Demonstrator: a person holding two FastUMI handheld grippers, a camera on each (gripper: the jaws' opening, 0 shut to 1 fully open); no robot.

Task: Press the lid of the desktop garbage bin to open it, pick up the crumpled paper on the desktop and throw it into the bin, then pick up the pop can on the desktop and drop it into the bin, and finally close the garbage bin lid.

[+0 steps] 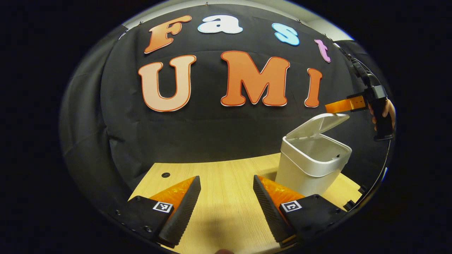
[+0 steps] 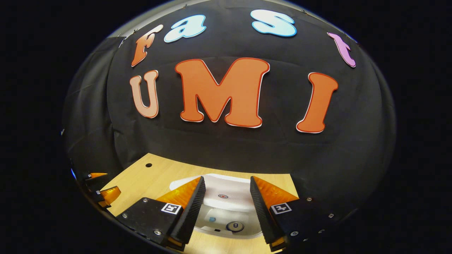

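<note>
White plastic bin (image 1: 310, 160) stands on the wooden desktop (image 1: 226, 197), lid (image 1: 319, 125) hinged up. Pop can (image 2: 235, 226) and what looks like crumpled paper (image 2: 217, 216) lie inside. Right gripper (image 2: 227, 208) hangs over the opening, jaws apart, empty; left gripper (image 1: 226, 204) hovers low beside the bin, also spread, empty. Risk: an off-centre push on the lid could tip or slide the light bin, or leave the latch uncaught.

A light wooden bench (image 1: 229, 183) fills the lower middle of the left gripper view, with a small dark round hole (image 1: 165, 174) near its far-left corner.
</note>
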